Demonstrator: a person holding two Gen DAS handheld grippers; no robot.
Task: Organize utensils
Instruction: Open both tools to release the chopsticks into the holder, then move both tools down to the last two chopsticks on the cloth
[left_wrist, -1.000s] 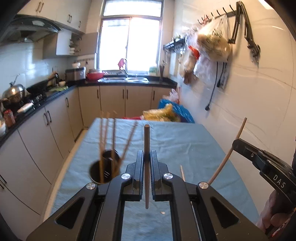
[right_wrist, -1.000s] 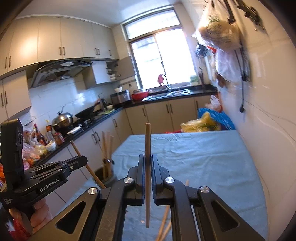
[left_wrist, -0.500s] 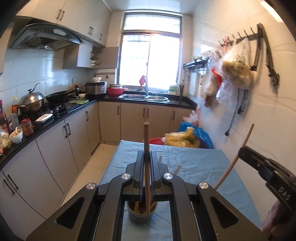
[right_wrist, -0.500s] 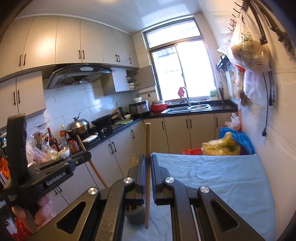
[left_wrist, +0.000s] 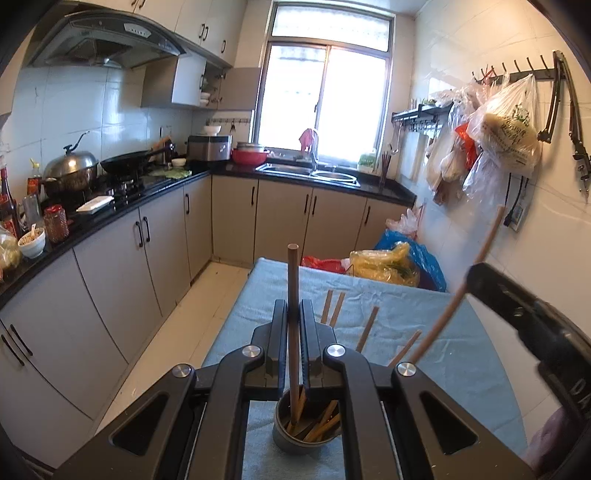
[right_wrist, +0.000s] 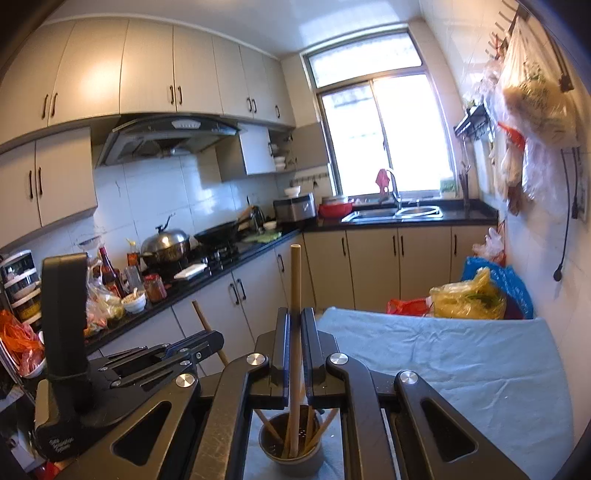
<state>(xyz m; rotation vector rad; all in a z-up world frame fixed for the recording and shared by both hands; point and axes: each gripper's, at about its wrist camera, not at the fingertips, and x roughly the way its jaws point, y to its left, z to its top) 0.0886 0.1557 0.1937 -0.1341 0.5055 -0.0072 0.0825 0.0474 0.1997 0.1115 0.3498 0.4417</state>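
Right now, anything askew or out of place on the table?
Nothing spilled or damaged. The holder stands upright on the blue cloth, its chopsticks fanned at mixed angles. Each tongs clamps one chopstick above it, not yet dropped in.

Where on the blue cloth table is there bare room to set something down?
The blue cloth-covered table lies bare across its middle and its side by the white tiled wall, up to the yellow plastic bag at the far end. The near corner is crowded: the grey round chopstick holder stands there, both grippers over it.

The holder (left_wrist: 304, 430) stands on the cloth (left_wrist: 443, 354), chopsticks (left_wrist: 364, 330) in it.
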